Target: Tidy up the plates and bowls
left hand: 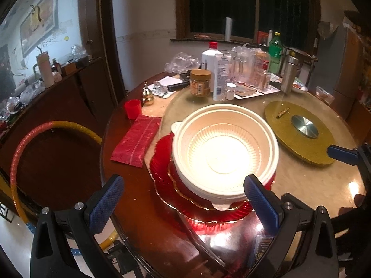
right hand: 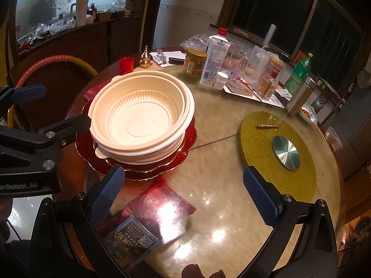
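Your left gripper (left hand: 184, 200) fills the lower part of the left wrist view: black plastic arms, silver bolts, and two blue pads with a fine knurled texture. Its jaws stand wide and hold nothing; the right pad (left hand: 260, 200) overlaps the near rim of the bowl stack, though contact cannot be judged. In the right wrist view the same tool enters from the left edge, level with the stack.

The cream bowls (left hand: 223, 153) sit at frame centre: round, thin moulded plastic, with ribbed inner walls, a flat bottom and small pull tabs at the rim. At least two are nested; the right wrist view shows a key-pattern band on the upper rim. They rest on red plates (left hand: 162, 169) of translucent ribbed glass with scalloped gilt edges; two rims are visible, stacked.

Your right gripper (right hand: 184, 194) occupies the lower part of its own view, jaws also wide and empty, held above the bare glossy marbled tabletop (right hand: 220, 173) to the right of the stack. One of its blue pads shows at the right edge of the left wrist view.

One gold glittered disc (right hand: 259, 139) with a brushed metal hub lies right of centre. A red packet (left hand: 135, 143) lies left of the plates, with one red cup (left hand: 132, 108) above it.
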{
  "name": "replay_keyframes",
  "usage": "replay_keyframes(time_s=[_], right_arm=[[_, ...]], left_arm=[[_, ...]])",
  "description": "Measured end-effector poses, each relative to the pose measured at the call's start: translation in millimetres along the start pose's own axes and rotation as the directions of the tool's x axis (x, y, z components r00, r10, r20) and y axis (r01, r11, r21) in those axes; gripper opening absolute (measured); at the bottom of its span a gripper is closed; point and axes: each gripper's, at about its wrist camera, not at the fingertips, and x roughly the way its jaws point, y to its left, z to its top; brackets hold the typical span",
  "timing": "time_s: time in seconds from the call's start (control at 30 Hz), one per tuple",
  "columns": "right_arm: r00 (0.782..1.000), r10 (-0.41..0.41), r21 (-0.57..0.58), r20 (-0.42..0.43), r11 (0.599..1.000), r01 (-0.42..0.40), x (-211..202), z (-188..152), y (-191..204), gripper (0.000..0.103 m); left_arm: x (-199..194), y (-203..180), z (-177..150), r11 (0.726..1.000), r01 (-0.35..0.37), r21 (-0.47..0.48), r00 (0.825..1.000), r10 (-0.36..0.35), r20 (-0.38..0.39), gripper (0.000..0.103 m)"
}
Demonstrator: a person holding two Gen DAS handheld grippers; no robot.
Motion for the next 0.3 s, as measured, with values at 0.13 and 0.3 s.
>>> replay_keyframes(time_s=[0.13,0.3], right_arm=[[1.0,0.002,-0.003,0.002,1.0,-0.002,-0.1,0.6,1.2,0.103],[1.0,0.004,-0.005,-0.002,1.0,-0.004,1.6,0.9,1.9,0.103]], left_arm=[[0.5,1.8,1.7,1.0,-0.022,-0.01,1.0,0.023,0.008,0.103],[0.6,0.4,2.8,1.0,0.006,-0.005,1.0,-0.006,0.002,0.103]])
